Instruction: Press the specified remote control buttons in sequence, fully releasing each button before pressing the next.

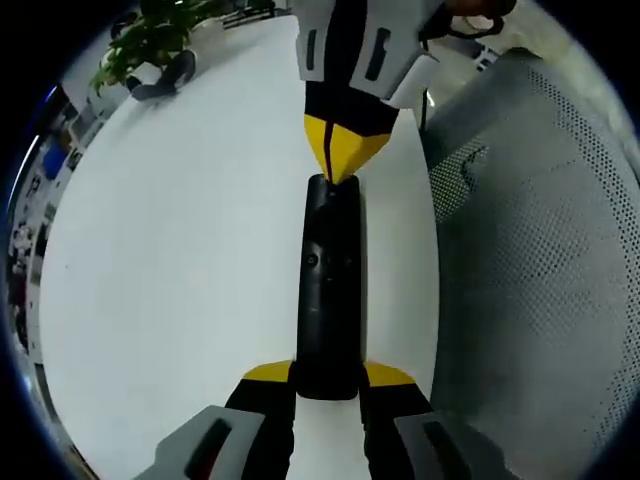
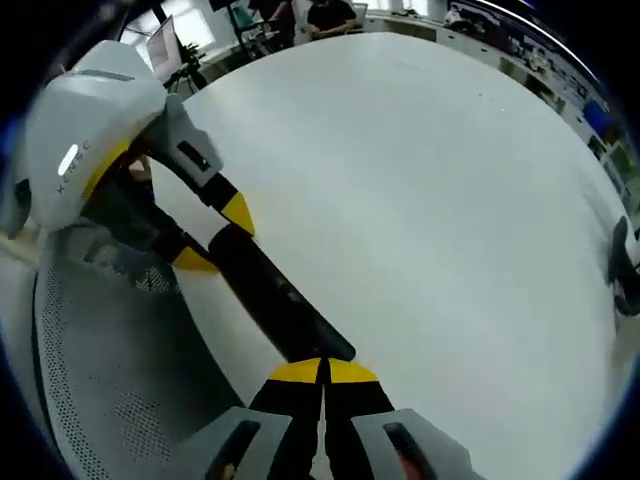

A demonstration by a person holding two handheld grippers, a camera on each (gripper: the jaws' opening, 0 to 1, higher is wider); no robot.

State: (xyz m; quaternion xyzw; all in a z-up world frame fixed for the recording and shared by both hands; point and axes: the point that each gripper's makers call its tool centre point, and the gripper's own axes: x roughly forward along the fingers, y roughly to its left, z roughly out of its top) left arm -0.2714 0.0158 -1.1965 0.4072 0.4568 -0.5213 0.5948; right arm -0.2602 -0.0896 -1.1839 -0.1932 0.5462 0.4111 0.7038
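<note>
White table (image 1: 170,260) carries one black remote (image 1: 330,290), its near end clamped between left gripper (image 1: 328,378) jaws; right gripper (image 2: 322,372), jaws pressed together, touches its far end.

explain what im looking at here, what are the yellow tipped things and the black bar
These are two hand-held tongs, each carrying its own fisheye camera. In the left gripper view, the left tongs rise from the bottom, clamped around one end of a black remote control. The right tongs come in from the top, tips closed at the remote's far end. The right gripper view shows the same scene from the opposite end: right tongs at the bottom. The remote is above a white table, beside a grey mesh chair.
</note>
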